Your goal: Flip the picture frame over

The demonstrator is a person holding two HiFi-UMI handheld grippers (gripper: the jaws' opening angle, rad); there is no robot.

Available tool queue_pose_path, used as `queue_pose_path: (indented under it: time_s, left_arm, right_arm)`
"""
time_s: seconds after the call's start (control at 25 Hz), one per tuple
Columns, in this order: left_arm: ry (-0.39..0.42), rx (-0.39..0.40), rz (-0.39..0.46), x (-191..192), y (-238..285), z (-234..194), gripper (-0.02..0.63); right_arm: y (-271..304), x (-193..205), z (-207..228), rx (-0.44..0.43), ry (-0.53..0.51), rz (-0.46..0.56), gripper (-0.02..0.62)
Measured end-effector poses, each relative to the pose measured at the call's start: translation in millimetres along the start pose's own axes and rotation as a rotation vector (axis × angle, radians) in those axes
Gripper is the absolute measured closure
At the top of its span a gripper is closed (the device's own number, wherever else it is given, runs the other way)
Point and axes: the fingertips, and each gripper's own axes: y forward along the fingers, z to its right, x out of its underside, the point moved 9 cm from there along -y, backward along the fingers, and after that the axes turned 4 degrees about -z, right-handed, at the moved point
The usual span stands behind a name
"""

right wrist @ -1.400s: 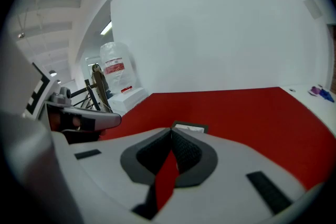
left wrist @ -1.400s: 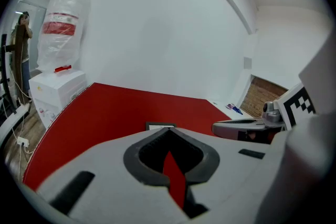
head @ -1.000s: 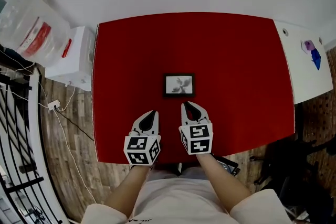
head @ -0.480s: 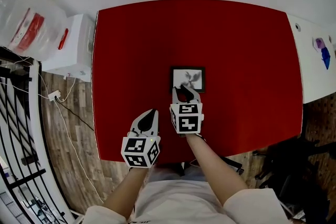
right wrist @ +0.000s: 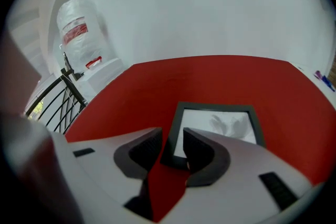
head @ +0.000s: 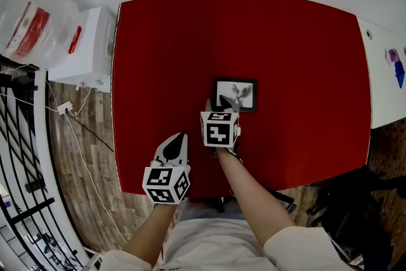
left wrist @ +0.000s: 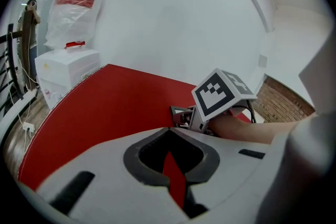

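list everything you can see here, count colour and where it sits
table: 1, red, centre
picture frame: 1, dark rim, pale picture facing up, flat on table
box: 1, white, left of table
plastic bag: 1, clear with red print, far left
side table: 1, white, right edge
railing: 1, black, lower left
floor: wood, under everything
left gripper: 1, white, shut, empty, near table edge
right gripper: 1, white, jaws just been opening, frame's near left corner between them, not gripped
arms: 2, white sleeves, bottom
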Motion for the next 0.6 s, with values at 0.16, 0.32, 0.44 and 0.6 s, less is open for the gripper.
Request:
queue_pose_path:
  time_s: [0.16, 0.32, 0.44, 0.6]
  left_arm:
    - [-0.013, -0.002, -0.001, 1.8, -0.5, -5.4, 0.600]
    - [-0.026, -0.006, -0.002, 3.1, -0.5, -11.9, 0.600]
    - [-0.035, -0.005, -0.002, 3.6, -0.8, -14.9, 0.600]
    - [-0.041, -0.008, -0.007, 5.7, 0.0, -15.6, 0.600]
  right_arm:
    - [7.0, -2.7, -1.8, 0.053, -0.046, -0.045, 0.491]
    - [12.3, -3.6, -5.4, 0.093, -0.044, -0.070, 0.494]
    - [14.6, -5.6, -6.7, 0.104, -0.038, -0.079, 0.511]
    - [14.0, -5.9, -7.0, 0.103, -0.026, -0.079, 0.522]
